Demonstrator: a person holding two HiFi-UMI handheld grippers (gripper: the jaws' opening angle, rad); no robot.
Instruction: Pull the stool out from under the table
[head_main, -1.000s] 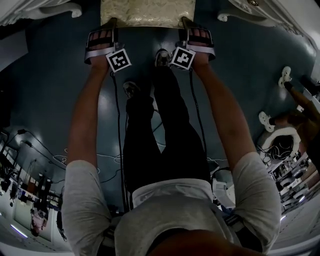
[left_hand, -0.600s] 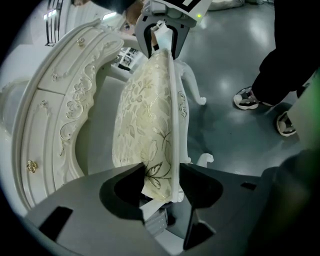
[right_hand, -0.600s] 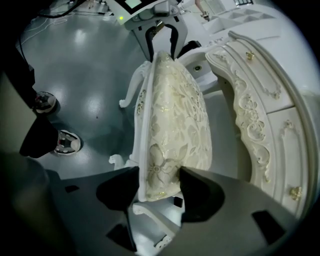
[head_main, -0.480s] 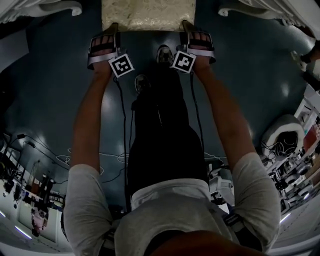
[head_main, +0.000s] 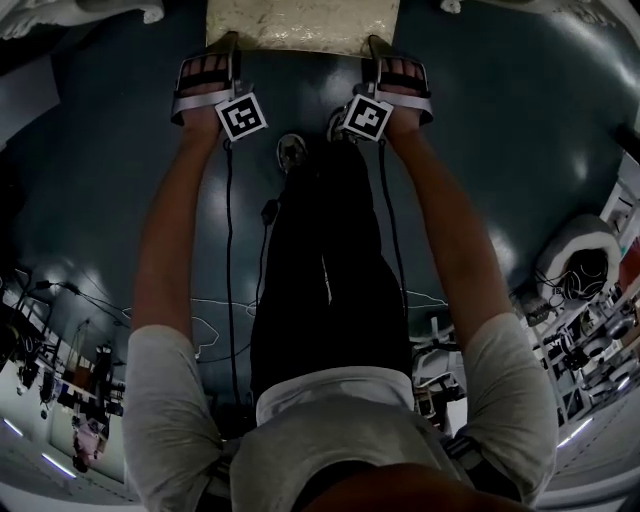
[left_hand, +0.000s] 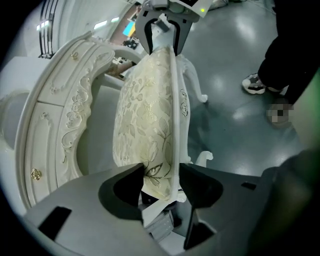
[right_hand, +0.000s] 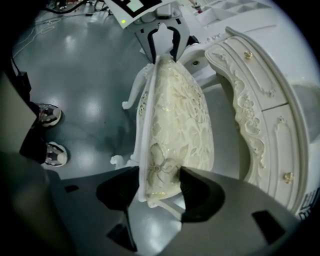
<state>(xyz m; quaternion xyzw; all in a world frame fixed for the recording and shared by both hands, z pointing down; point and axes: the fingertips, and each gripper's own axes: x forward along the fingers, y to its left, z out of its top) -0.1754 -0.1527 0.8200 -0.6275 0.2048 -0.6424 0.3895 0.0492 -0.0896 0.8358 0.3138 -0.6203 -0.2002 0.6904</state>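
The stool (head_main: 300, 22) has a cream floral cushion and white curved legs; its seat edge shows at the top of the head view. My left gripper (head_main: 222, 45) holds its left side and my right gripper (head_main: 378, 48) its right side. In the left gripper view the seat (left_hand: 145, 110) runs between the jaws of the left gripper (left_hand: 161, 175), which are closing on it, pads against cushion and frame. In the right gripper view the right gripper (right_hand: 159, 182) is shut on the seat's (right_hand: 175, 110) other end. Each view shows the opposite gripper at the far end.
The white carved dressing table (left_hand: 65, 100) (right_hand: 260, 100) curves beside the stool. The person's shoes (head_main: 291, 150) stand just behind the stool on the dark glossy floor. Cables (head_main: 230, 300) trail behind, and white equipment (head_main: 580, 260) sits at the right.
The table's carved legs have slid up towards the top of the head view. The person's feet have shifted under the body. Both grippers stay on the stool's seat.
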